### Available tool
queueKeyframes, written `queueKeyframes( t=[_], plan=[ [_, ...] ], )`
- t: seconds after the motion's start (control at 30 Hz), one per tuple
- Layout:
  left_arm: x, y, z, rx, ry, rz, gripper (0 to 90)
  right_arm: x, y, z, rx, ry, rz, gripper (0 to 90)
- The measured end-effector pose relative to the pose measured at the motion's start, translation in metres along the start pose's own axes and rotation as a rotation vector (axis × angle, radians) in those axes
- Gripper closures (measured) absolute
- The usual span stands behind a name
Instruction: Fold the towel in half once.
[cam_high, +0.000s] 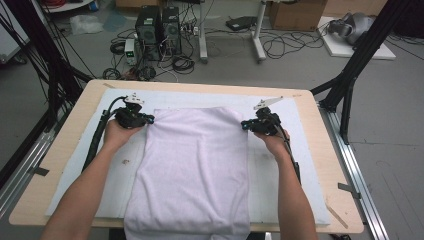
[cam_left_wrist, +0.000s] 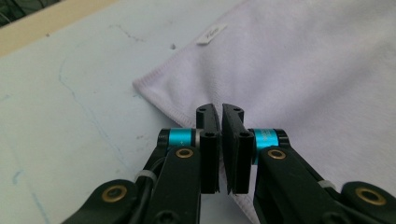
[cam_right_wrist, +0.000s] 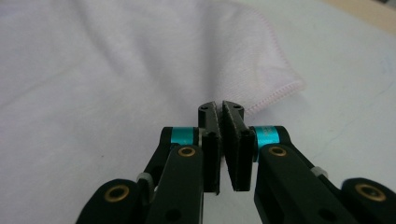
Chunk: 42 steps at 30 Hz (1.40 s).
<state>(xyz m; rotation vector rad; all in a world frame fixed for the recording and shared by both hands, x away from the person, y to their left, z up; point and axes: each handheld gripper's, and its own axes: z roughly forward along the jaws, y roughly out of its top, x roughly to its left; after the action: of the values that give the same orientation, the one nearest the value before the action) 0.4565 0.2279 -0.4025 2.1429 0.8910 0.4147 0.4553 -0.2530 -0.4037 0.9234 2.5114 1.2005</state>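
The left gripper and the right gripper each have their black jaws clamped on a side edge of the pale lilac terry towel, close to its two far corners, and in both gripper views the hem runs between the pads with only a thin strip of cloth caught. That thin bite is the main risk, as I judge it — if the hands lift or pull outward unevenly, the hem could slide out of one pair of jaws and that side would drop, leaving a crooked fold. Pulling the two corners too far apart could also drag the whole towel across the light blue mat and spoil its alignment, and since the near end hangs over the front edge of the wooden table, its weight may tug against the grip once the far end rises. The towel lies flat down the middle of the mat, a long rectangle with its far end between the grippers. Its surface looks soft and fairly smooth, with faint creases, a stitched pinkish hem around the border and a small white label near the far left corner — a slight ripple shows by the right gripper's jaws.
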Motion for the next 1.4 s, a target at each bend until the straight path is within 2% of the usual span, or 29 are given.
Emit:
queueKeyframes(
  t=[0.07,0.13,0.27,0.4,0.47,0.57,0.63,0.7,0.73,0.77,0.83,0.87,0.9,0.97,1.03,1.1,1.2,1.23,1.3,1.37,1.4],
  plan=[
    [-0.002,0.000,-0.012,-0.039,-0.019,-0.002,85.3,0.001,0.000,-0.012,-0.020,0.017,0.015,86.2],
    [-0.005,-0.003,-0.022,-0.075,-0.037,-0.001,85.3,0.004,-0.001,-0.021,-0.028,0.054,0.029,86.1],
    [-0.017,-0.019,-0.038,-0.104,-0.063,0.012,85.2,0.022,-0.001,-0.034,-0.023,0.088,-0.009,86.1],
    [-0.032,-0.040,-0.050,-0.110,-0.087,0.038,85.1,0.043,-0.009,-0.049,-0.040,0.120,-0.037,86.0],
    [-0.043,-0.053,-0.057,-0.110,-0.102,0.060,85.1,0.055,-0.016,-0.055,-0.029,0.130,-0.047,86.0],
    [-0.057,-0.068,-0.064,-0.113,-0.129,0.072,85.1,0.069,-0.030,-0.059,-0.002,0.137,-0.061,86.0],
    [-0.065,-0.077,-0.067,-0.117,-0.158,0.069,84.9,0.075,-0.040,-0.060,0.018,0.144,-0.058,85.9],
    [-0.071,-0.083,-0.069,-0.087,-0.192,0.078,82.8,0.079,-0.049,-0.059,0.044,0.156,-0.044,84.7],
    [-0.072,-0.084,-0.069,-0.081,-0.198,0.077,79.2,0.081,-0.053,-0.059,0.043,0.167,-0.037,80.4],
    [-0.072,-0.085,-0.070,-0.075,-0.199,0.075,72.5,0.082,-0.055,-0.059,0.041,0.171,-0.034,74.5],
    [-0.068,-0.083,-0.068,-0.069,-0.175,0.048,58.0,0.082,-0.055,-0.060,0.037,0.165,-0.035,68.5],
    [-0.063,-0.080,-0.065,-0.077,-0.164,0.023,52.8,0.081,-0.055,-0.059,0.024,0.163,-0.030,64.6],
    [-0.060,-0.078,-0.063,-0.081,-0.160,0.007,51.1,0.079,-0.053,-0.058,0.006,0.155,-0.015,60.3],
    [-0.055,-0.072,-0.057,-0.081,-0.144,-0.013,49.3,0.074,-0.050,-0.054,-0.009,0.147,0.001,58.3],
    [-0.051,-0.069,-0.050,-0.082,-0.134,-0.038,49.2,0.070,-0.047,-0.049,-0.004,0.132,0.006,54.7],
    [-0.047,-0.066,-0.043,-0.068,-0.137,-0.052,48.7,0.065,-0.046,-0.041,-0.002,0.136,0.028,53.0],
    [-0.043,-0.062,-0.030,-0.033,-0.168,-0.086,47.4,0.061,-0.045,-0.029,0.022,0.146,0.040,50.2],
    [-0.042,-0.062,-0.025,-0.028,-0.191,-0.101,47.0,0.060,-0.046,-0.026,0.032,0.150,0.047,48.8],
    [-0.041,-0.064,-0.018,-0.002,-0.194,-0.098,47.9,0.059,-0.047,-0.017,0.058,0.142,0.055,47.2],
    [-0.040,-0.067,-0.015,0.013,-0.216,-0.091,59.2,0.058,-0.048,-0.010,0.070,0.132,0.077,47.5],
    [-0.040,-0.067,-0.016,0.011,-0.208,-0.077,64.2,0.058,-0.048,-0.007,0.072,0.134,0.077,51.6]
  ],
)
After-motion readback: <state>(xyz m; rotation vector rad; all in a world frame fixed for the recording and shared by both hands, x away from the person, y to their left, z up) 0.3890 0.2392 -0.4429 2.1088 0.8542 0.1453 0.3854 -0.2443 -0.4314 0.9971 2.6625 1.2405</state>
